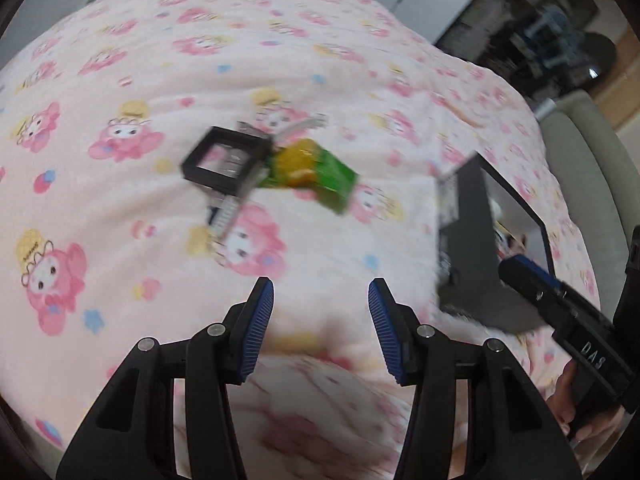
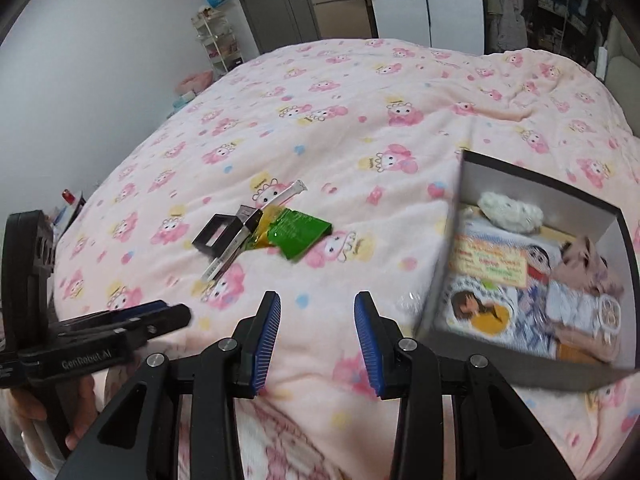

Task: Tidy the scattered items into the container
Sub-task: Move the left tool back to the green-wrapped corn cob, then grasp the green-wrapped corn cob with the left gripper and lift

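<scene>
While both tools are hanging empty over the pink cartoon-print bedspread [image 2: 360,92], the left gripper [image 1: 321,322] and right gripper [image 2: 317,340] are standing with jaws parted, gripping nothing. The scattered pile is lying left of the dark box [image 2: 448,256]: a black square case [image 2: 214,236], a green packet [image 2: 300,234], a white tube [image 2: 290,192]. The box is already holding printed packets. The left tool is reading "GenRobot.AI".

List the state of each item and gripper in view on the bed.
Left gripper: jaws open, empty.
Right gripper: jaws open, empty.
Box: open, partly filled.
Green packet: loose on the blanket, outside the box.
Black square case: on the blanket, beside the packet.
White stick sachet: on the blanket.
</scene>
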`<state>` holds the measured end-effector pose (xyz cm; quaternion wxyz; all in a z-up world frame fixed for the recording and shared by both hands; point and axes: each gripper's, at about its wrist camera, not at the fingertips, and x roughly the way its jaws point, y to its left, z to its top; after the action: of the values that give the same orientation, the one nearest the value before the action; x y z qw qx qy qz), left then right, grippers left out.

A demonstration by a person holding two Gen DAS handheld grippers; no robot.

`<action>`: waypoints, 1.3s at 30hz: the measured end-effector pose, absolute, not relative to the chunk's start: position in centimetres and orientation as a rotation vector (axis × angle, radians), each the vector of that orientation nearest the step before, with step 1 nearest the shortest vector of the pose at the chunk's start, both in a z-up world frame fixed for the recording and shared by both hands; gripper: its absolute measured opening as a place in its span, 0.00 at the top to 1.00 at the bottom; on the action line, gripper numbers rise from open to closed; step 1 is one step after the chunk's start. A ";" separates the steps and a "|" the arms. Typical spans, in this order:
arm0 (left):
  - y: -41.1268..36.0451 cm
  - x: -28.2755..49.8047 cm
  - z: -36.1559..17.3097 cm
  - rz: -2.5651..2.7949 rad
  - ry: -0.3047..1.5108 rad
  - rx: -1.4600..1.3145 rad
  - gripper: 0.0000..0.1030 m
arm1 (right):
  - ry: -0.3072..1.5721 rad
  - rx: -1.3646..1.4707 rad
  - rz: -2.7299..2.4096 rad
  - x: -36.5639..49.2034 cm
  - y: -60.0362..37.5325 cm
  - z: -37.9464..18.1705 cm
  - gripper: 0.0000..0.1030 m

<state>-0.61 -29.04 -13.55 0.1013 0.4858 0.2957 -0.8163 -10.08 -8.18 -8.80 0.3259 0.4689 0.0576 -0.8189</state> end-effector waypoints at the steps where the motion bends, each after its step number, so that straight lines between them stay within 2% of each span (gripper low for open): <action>1: -30.1 -1.1 -14.2 -2.392 0.903 1.438 0.51 | 0.169 1.239 -2.125 -10.5 -9.1 -9.4 0.67; 6: -33.0 -3.9 -16.3 -2.348 1.039 1.449 0.51 | 0.160 1.290 -2.100 -13.6 -13.7 -12.9 0.66; 9: -34.0 -6.2 -17.7 -2.321 1.104 1.442 0.51 | 0.166 1.356 -2.071 -15.9 -16.2 -15.7 0.56; 13: -35.3 -8.8 -20.2 -2.257 1.217 1.469 0.51 | 0.247 1.463 -2.003 -18.1 -18.9 -19.8 0.56; 19: -36.0 -9.5 -22.6 -2.205 1.292 1.487 0.50 | 0.281 1.517 -1.956 -19.7 -21.2 -23.4 0.54; 21: -36.2 -9.5 -22.8 -2.197 1.300 1.475 0.50 | 0.220 1.477 -1.953 -20.0 -21.4 -23.4 0.55; 23: -36.2 -9.5 -22.9 -2.192 1.294 1.478 0.50 | 0.156 1.452 -1.962 -20.1 -21.2 -23.0 0.68; 24: -36.2 -9.5 -22.9 -2.195 1.293 1.477 0.50 | 0.143 1.441 -1.969 -20.1 -21.1 -22.7 0.80; 25: -36.2 -9.5 -22.8 -2.200 1.285 1.470 0.50 | 0.131 1.423 -1.969 -20.0 -20.9 -22.5 0.98; 34: -36.1 -8.8 -21.1 -2.232 1.256 1.392 0.50 | 0.042 1.266 -2.033 -18.4 -18.1 -17.0 1.00; 39: -36.7 -10.1 -20.2 -2.257 1.258 1.322 0.51 | -0.080 1.358 -1.982 -20.0 -16.7 -17.1 0.97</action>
<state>-10.11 -36.74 -20.22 0.1195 0.4523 0.4302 -0.7720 -19.96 -16.73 -17.12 0.3605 0.5271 -0.0311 -0.7690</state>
